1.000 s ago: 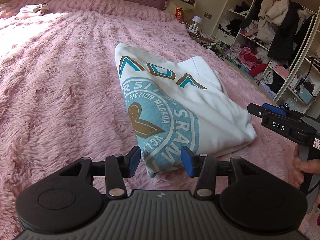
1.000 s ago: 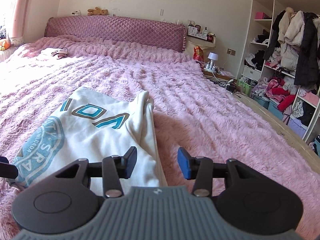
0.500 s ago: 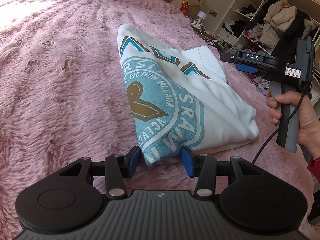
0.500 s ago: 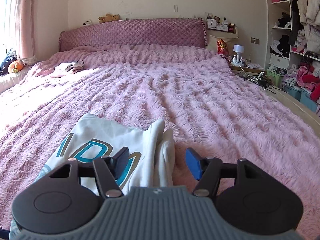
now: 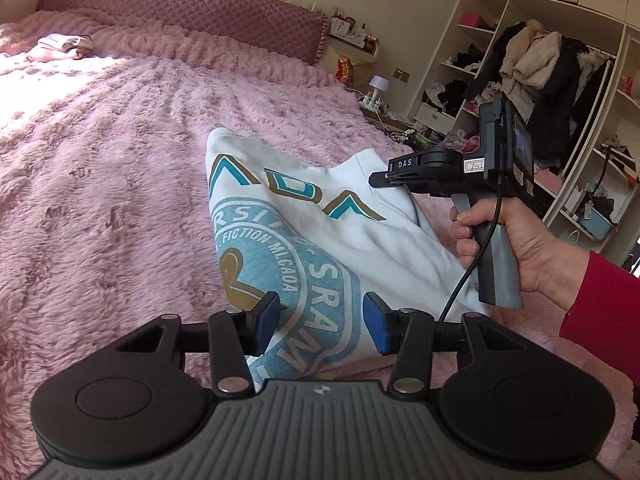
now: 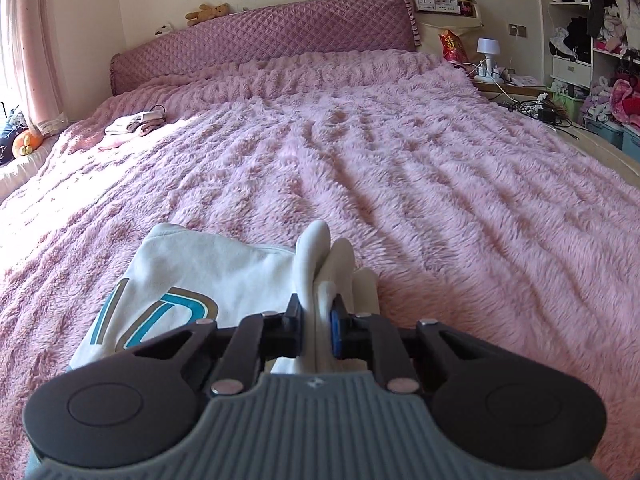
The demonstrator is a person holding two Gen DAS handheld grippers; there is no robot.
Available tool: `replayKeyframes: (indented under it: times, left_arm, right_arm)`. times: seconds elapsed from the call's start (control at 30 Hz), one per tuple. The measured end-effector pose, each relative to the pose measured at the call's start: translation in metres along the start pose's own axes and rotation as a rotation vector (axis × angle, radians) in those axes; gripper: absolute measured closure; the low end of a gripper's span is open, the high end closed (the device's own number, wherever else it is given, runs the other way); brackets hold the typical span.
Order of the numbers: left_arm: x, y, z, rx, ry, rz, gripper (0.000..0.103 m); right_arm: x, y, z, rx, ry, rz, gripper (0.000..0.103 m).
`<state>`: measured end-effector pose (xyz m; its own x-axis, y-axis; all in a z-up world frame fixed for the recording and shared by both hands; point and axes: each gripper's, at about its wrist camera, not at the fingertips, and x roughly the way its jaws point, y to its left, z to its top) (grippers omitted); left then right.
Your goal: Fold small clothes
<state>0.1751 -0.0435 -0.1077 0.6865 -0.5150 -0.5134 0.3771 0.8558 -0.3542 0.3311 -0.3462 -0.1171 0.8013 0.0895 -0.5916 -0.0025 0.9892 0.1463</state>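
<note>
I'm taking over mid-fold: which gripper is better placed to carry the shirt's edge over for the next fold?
Right. The right gripper has just closed on the white shirt's bunched edge, while the left gripper is open, the printed corner between its pads ungripped.

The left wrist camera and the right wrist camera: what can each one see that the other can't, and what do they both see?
Only the left wrist view shows the person's hand holding the right gripper, the round blue print on the white shirt, and the left gripper, its jaws open.

Only the right wrist view shows the right gripper's jaws, which have just been closing, shut on a bunched edge of the shirt, plus the orange toy by the curtain.

Both show the shirt, the pink blanket and the headboard.
</note>
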Motion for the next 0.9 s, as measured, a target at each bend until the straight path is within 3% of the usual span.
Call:
replayKeyframes:
  times: [0.13, 0.27, 0.37, 0.4, 0.53, 0.7, 0.9]
  left_arm:
    - [0.014, -0.001, -0.003, -0.008, 0.028, 0.003, 0.047]
    - [0.019, 0.0, -0.006, -0.014, 0.04, 0.007, 0.043]
    - [0.021, 0.0, -0.008, 0.006, 0.055, 0.018, 0.043]
    - [0.021, 0.0, -0.009, 0.008, 0.057, 0.019, 0.043]
    - [0.022, 0.004, -0.009, 0.0, 0.062, 0.006, 0.043]
    - [0.023, 0.003, -0.01, 0.013, 0.07, 0.005, 0.043]
    - [0.024, 0.002, -0.01, 0.015, 0.08, 0.018, 0.042]
  right_arm:
    - [-0.007, -0.005, 0.007, -0.022, -0.041, 0.015, 0.096]
    - [0.022, -0.022, -0.009, 0.009, 0.046, -0.003, 0.095]
    - [0.02, -0.042, -0.017, 0.127, 0.045, 0.032, 0.081]
    - [0.011, -0.05, -0.018, 0.174, 0.029, 0.048, 0.069]
    - [-0.043, -0.065, -0.033, 0.186, -0.01, 0.1, 0.069]
    - [-0.115, -0.071, -0.075, 0.138, 0.031, 0.141, 0.07]
    - [-0.146, -0.06, -0.114, 0.106, 0.055, 0.166, 0.07]
